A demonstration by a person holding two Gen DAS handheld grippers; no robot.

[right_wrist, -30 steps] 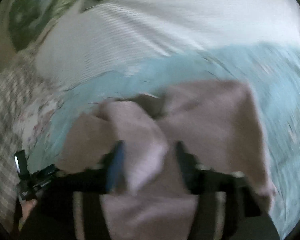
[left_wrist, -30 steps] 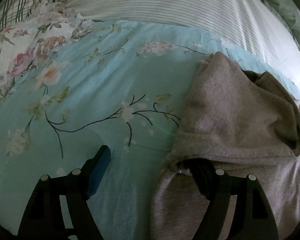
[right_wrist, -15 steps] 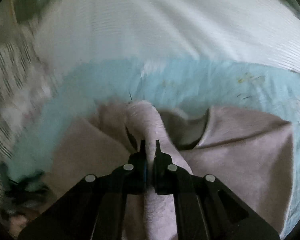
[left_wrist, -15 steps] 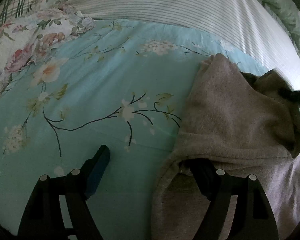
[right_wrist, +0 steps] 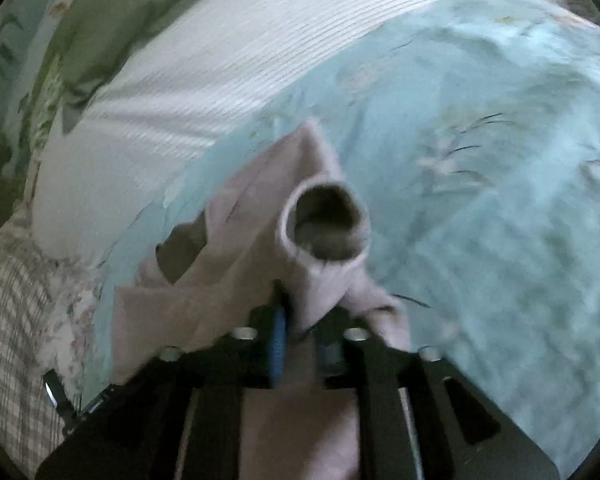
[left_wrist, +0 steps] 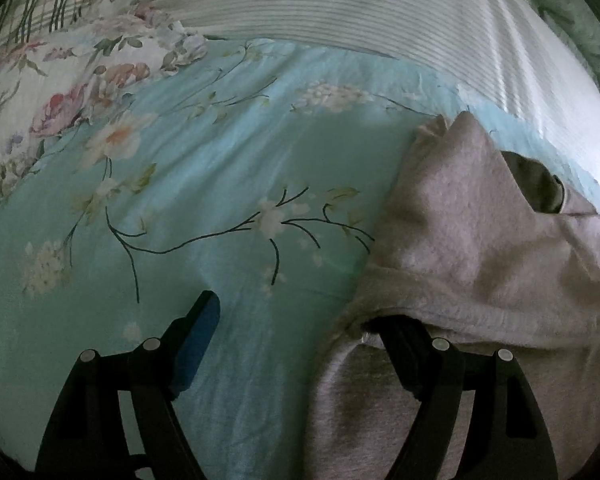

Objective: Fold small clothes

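no box, basket or other container shows in either view; everything lies on a bed covered by a turquoise floral sheet point(left_wrist: 204, 184). one garment is in view, a grey sweatshirt point(left_wrist: 472, 240), spread on the sheet at the right of the left wrist view. the left gripper point(left_wrist: 296, 332) stands wide apart and grips nothing: its left finger with the blue pad rests over bare sheet, while its right finger is tucked under a folded edge of the sweatshirt. the right gripper point(right_wrist: 300, 320) has a sleeve point(right_wrist: 324, 240) of the same sweatshirt between its fingers, the round cuff opening standing up just beyond the tips; its jaws have just been opening from a tight pinch, and whether the pads press the cloth now i cannot tell, since the view is blurred. beyond the sheet lie one white striped pillow point(left_wrist: 340, 12), one floral pillow point(left_wrist: 72, 76), one checked pillow point(right_wrist: 8, 320) and one green cover point(right_wrist: 100, 28). two grippers, one sweatshirt.
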